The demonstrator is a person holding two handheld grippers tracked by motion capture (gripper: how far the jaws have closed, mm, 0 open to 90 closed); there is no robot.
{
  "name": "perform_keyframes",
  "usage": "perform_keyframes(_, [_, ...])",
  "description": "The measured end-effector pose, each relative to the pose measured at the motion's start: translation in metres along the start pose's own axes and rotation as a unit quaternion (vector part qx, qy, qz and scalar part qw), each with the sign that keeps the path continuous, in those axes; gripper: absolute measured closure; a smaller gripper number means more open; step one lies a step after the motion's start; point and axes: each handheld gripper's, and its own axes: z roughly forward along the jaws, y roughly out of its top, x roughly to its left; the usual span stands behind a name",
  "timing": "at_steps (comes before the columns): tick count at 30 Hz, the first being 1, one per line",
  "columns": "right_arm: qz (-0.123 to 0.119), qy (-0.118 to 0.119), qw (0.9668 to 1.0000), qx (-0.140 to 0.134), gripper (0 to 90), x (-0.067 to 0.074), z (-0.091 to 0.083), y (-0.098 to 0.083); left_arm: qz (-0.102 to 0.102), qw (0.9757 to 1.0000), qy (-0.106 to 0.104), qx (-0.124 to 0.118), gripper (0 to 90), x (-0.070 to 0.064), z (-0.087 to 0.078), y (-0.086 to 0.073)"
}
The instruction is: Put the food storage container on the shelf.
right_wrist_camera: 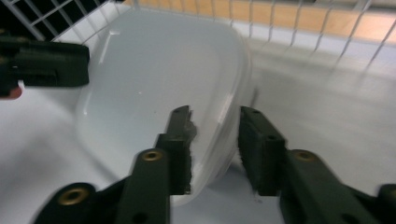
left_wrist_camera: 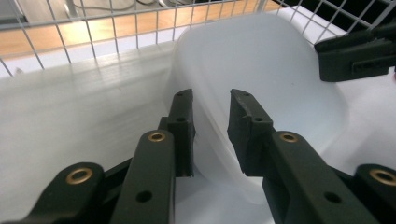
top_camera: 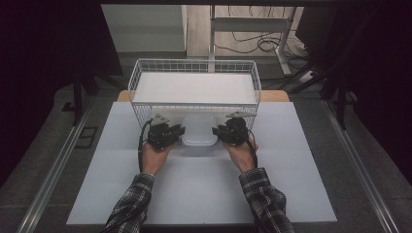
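Right up against the wire basket [top_camera: 194, 65] front wall sits a translucent plastic container [top_camera: 198, 131], on the white table [top_camera: 204, 189]. Left gripper [top_camera: 178, 132] jaws spread, straddling its left edge w/ a gap each side. Right gripper [top_camera: 217, 131] likewise parted astride the right rim. Open table toward the person.

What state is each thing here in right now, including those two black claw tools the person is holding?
Translucent white plastic tub: upside down on the table, against the basket.
White wire basket: upright, with a white board lying in it.
Left gripper: open, jaws astride the tub's edge.
Right gripper: open, jaws astride the tub's opposite edge.
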Motion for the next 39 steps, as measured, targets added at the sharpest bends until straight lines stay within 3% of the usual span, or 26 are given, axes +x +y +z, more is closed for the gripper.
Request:
perform_keyframes(2, [-0.007,-0.017,0.9998,-0.004,65.9,0.002,0.004,0.005,0.007,0.9998,0.018,-0.006,69.5,0.000,0.003,0.002])
perform_keyframes(7, [-0.008,-0.034,0.9992,-0.016,66.6,0.000,0.008,0.008,0.017,0.9986,0.048,-0.015,67.2,-0.002,0.008,0.005])
perform_keyframes(10, [-0.003,-0.036,0.9990,-0.024,67.8,0.000,0.006,0.008,0.021,0.9981,0.053,-0.025,60.7,-0.004,0.005,0.006])
perform_keyframes(11, [0.001,-0.015,0.9993,-0.035,70.1,-0.003,0.000,0.009,0.020,0.9981,0.049,-0.031,59.3,-0.004,0.002,0.007])
perform_keyframes(14, [0.002,-0.007,0.9993,-0.036,74.6,-0.005,-0.006,0.010,0.021,0.9982,0.034,-0.045,51.2,-0.007,-0.012,0.009])
perform_keyframes(15, [-0.002,0.001,0.9992,-0.040,80.0,-0.005,-0.012,0.010,0.023,0.9984,0.018,-0.049,47.5,-0.012,-0.020,0.009])
perform_keyframes(17, [-0.006,0.007,0.9991,-0.042,87.8,-0.003,-0.019,0.011,0.033,0.9982,0.004,-0.049,40.1,-0.018,-0.030,0.008])
perform_keyframes(19, [-0.007,0.012,0.9989,-0.044,89.3,0.001,-0.026,0.011,0.038,0.9980,-0.013,-0.048,31.9,-0.023,-0.041,0.005])
perform_keyframes(22, [-0.012,0.024,0.9989,-0.038,89.3,0.008,-0.035,0.009,0.036,0.9979,-0.022,-0.049,17.2,-0.027,-0.054,0.001])
perform_keyframes(23, [-0.021,0.030,0.9987,-0.036,89.2,0.011,-0.038,0.008,0.031,0.9981,-0.035,-0.042,13.9,-0.029,-0.067,-0.006])
perform_keyframes(26, [-0.042,0.037,0.9978,-0.035,89.2,0.018,-0.043,0.004,0.036,0.9982,-0.030,-0.036,7.5,-0.030,-0.081,-0.016])
perform_keyframes(28, [-0.062,0.046,0.9965,-0.031,89.2,0.027,-0.048,-0.002,0.028,0.9988,-0.029,-0.028,6.0,-0.027,-0.101,-0.038])
perform_keyframes(29, [-0.067,0.047,0.9962,-0.030,89.2,0.029,-0.047,-0.004,0.028,0.9988,-0.029,-0.028,4.6,-0.027,-0.101,-0.038])
perform_keyframes(32, [-0.077,0.048,0.9956,-0.022,89.3,0.033,-0.045,-0.009,0.020,0.9991,-0.036,-0.011,4.6,-0.023,-0.118,-0.059])
perform_keyframes(33, [-0.084,0.048,0.9952,-0.014,89.3,0.036,-0.040,-0.014,0.024,0.9990,-0.038,0.002,4.3,-0.023,-0.127,-0.069])
perform_keyframes(34, [-0.086,0.050,0.9950,-0.011,89.3,0.038,-0.038,-0.017,0.028,0.9992,-0.028,0.004,4.2,-0.024,-0.132,-0.074])
perform_keyframes(37, [-0.090,0.057,0.9943,-0.003,89.3,0.043,-0.027,-0.023,0.034,0.9991,-0.026,0.005,3.4,-0.027,-0.141,-0.085])
perform_keyframes(38, [-0.090,0.061,0.9940,-0.002,89.2,0.044,-0.023,-0.026,0.040,0.9990,-0.019,0.007,2.8,-0.030,-0.145,-0.090])
perform_keyframes(39, [-0.091,0.065,0.9937,0.000,89.3,0.046,-0.020,-0.028,0.061,0.9981,-0.008,0.007,2.5,-0.036,-0.152,-0.101])
